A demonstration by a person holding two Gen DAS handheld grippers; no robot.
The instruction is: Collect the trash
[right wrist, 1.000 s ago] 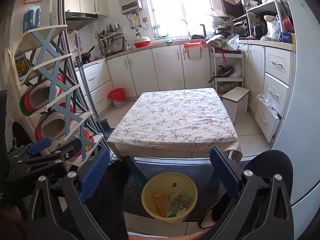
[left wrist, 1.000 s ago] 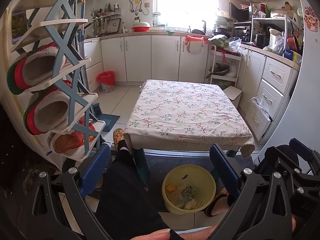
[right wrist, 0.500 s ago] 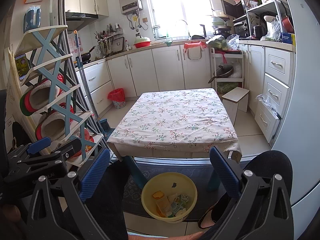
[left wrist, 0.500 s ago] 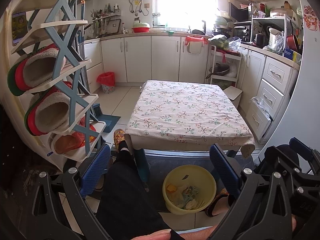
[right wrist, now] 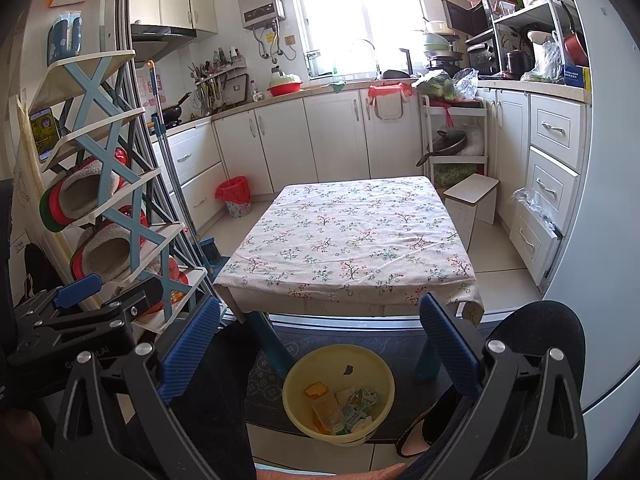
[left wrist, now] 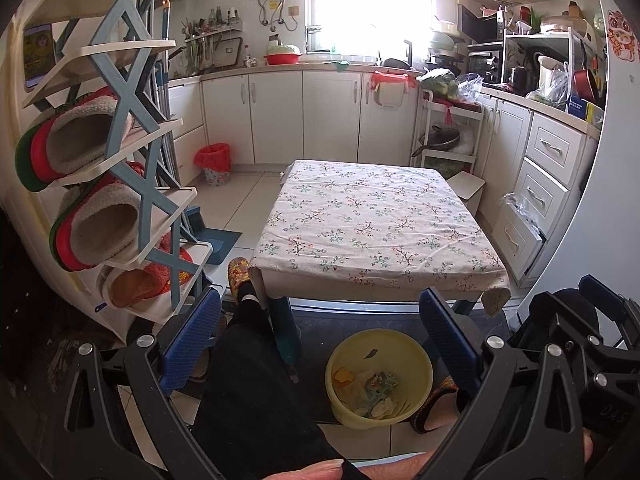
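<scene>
A yellow bin [left wrist: 416,360] stands on the floor by the person's feet, holding wrappers, a carton and other trash [left wrist: 370,390]; it also shows in the right wrist view [right wrist: 296,376] with its trash [right wrist: 340,404]. My left gripper [left wrist: 320,342] is open and empty, held above the person's lap, near the bin. My right gripper [right wrist: 320,342] is open and empty, above the bin. The low table with a floral cloth [left wrist: 372,220] lies ahead, with nothing on it, also in the right wrist view [right wrist: 352,240].
A shoe rack with slippers [left wrist: 100,184] stands at the left. A red-lined bin [left wrist: 214,164] sits by the white cabinets. A small white stool [right wrist: 472,200] stands right of the table. The person's legs [left wrist: 248,380] lie between the grippers.
</scene>
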